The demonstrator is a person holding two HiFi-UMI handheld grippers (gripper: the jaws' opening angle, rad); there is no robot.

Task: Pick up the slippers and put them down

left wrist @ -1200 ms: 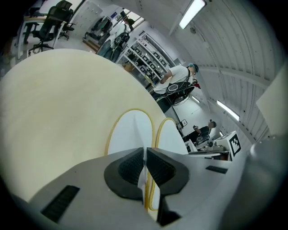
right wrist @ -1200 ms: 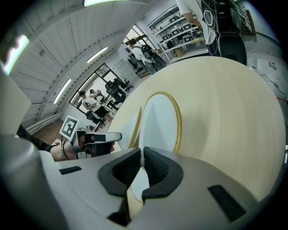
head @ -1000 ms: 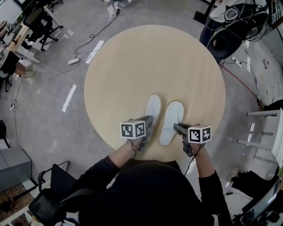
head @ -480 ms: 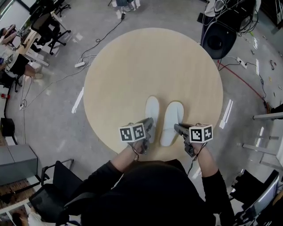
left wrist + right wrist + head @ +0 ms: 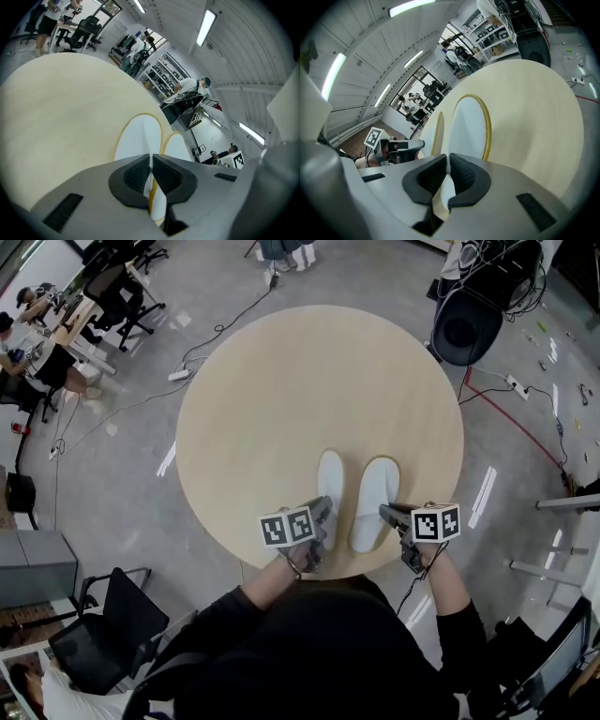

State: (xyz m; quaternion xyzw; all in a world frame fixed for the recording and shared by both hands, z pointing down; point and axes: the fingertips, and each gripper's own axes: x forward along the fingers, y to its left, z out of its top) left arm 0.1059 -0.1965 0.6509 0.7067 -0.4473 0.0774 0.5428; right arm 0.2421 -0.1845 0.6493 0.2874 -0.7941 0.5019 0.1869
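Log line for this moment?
left hand-held gripper: shut on left slipper heel | right hand-held gripper: shut on right slipper heel | slippers: side by side, near edge of table

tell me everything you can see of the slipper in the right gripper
White, flat and thin, cloth-like, with a yellowish rim. The slipper points its toe away from the person, near the near edge of the round table, close beside the other slipper. The right gripper is shut on a thin white part of it.

Head camera looks steeply down; both tool cameras closely face slippers [image 5: 375,493].
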